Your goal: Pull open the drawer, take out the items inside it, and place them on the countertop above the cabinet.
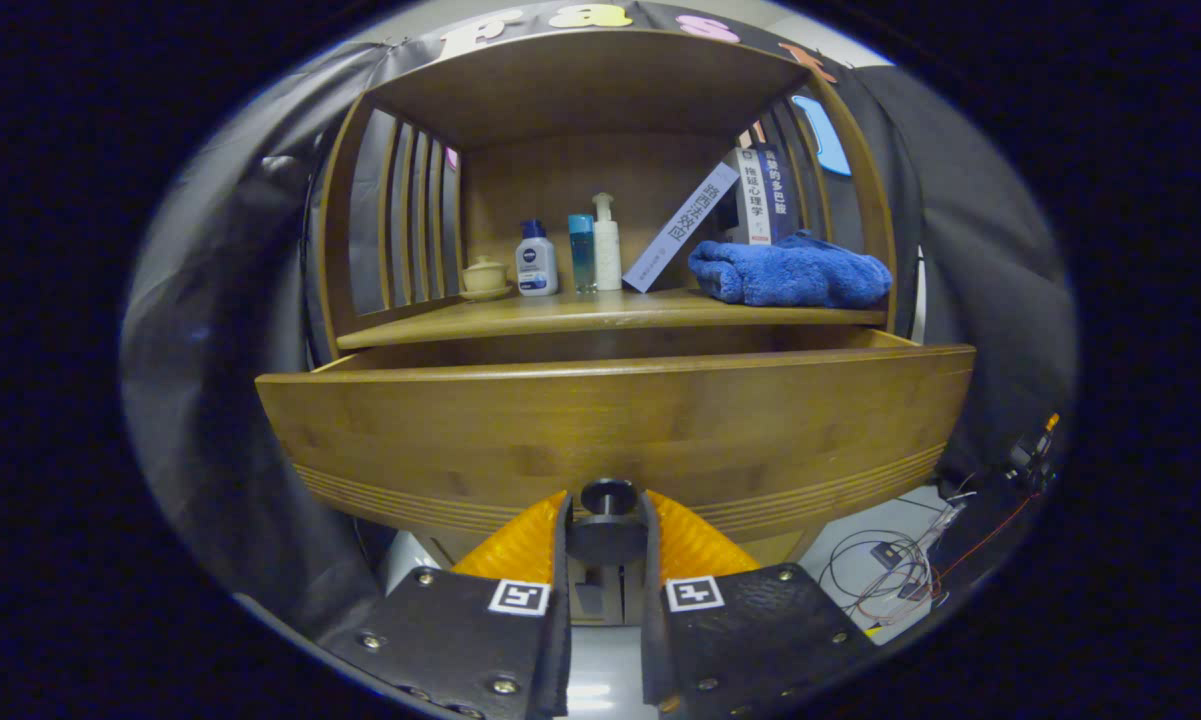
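At six o'clock below the worktop (600,312), the knob (607,497) of the part-open drawer (610,420) is clasped by the hand-held gripper (606,530); further pulling is likely needed before the contents can be reached.

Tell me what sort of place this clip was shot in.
Probably a staged home corner inside a recording booth: a wooden cabinet with toiletry bottles, books and a folded blue towel on its countertop. The gripper is closed on the knob of the pulled-out drawer.
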The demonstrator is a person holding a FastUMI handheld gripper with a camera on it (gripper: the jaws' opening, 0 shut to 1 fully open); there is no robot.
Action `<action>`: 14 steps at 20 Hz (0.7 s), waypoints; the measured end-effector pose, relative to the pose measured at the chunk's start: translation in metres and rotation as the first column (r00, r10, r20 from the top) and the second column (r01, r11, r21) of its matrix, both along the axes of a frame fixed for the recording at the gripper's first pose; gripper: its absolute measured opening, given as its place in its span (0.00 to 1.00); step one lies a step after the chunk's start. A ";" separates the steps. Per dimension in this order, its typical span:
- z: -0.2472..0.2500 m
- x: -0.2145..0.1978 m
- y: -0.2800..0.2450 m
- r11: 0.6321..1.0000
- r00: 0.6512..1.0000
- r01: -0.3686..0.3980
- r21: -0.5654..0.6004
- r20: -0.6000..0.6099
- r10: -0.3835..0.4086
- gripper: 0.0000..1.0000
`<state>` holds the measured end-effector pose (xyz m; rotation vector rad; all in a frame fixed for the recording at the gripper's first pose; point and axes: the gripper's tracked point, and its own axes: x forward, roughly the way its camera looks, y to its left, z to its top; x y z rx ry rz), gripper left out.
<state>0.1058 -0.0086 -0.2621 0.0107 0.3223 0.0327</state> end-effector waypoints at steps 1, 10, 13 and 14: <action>0.000 -0.010 -0.001 1.000 1.000 -0.002 0.003 -0.001 0.002 0.28; -0.006 -0.071 -0.006 0.999 1.000 -0.020 -0.030 -0.007 0.020 0.28; -0.002 -0.080 -0.002 0.999 0.999 -0.034 -0.037 0.023 0.035 0.28; -0.001 -0.084 -0.002 0.998 0.999 -0.038 -0.050 0.028 0.040 0.28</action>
